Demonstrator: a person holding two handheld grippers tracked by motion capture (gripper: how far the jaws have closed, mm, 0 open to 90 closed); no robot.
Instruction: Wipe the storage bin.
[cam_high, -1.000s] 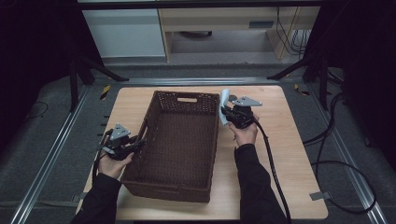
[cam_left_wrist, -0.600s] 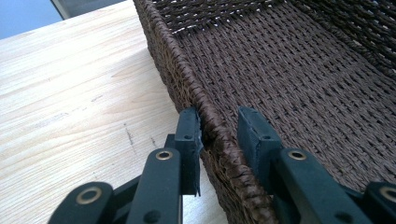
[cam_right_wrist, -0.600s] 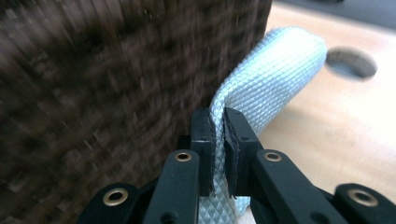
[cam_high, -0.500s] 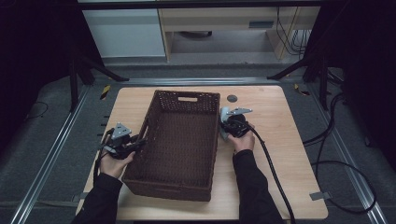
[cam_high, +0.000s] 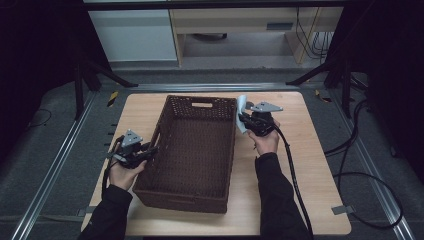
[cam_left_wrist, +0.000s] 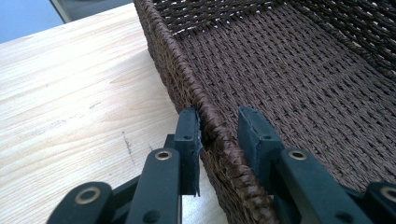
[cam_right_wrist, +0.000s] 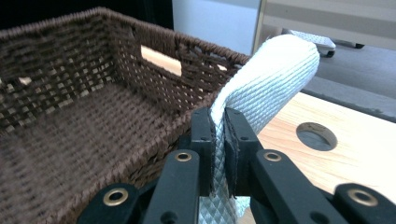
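Woven brown basket (cam_high: 192, 150) sits mid-table, long side running front to back, handle slot at far end. Left gripper (cam_high: 134, 151) at basket's left wall nr the front-left corner: jaws straddle the rim, one outside, one inside; outer pad touches the weave, inner pad stands a bit off, so not clamped. Right gripper (cam_high: 248, 121) by basket's far-right corner, jaws clenched on a folded white cloth (cam_right_wrist: 268, 84) that arches up above the rim. Round hole (cam_right_wrist: 317, 136) in wooden table (cam_high: 310, 165) just beyond.
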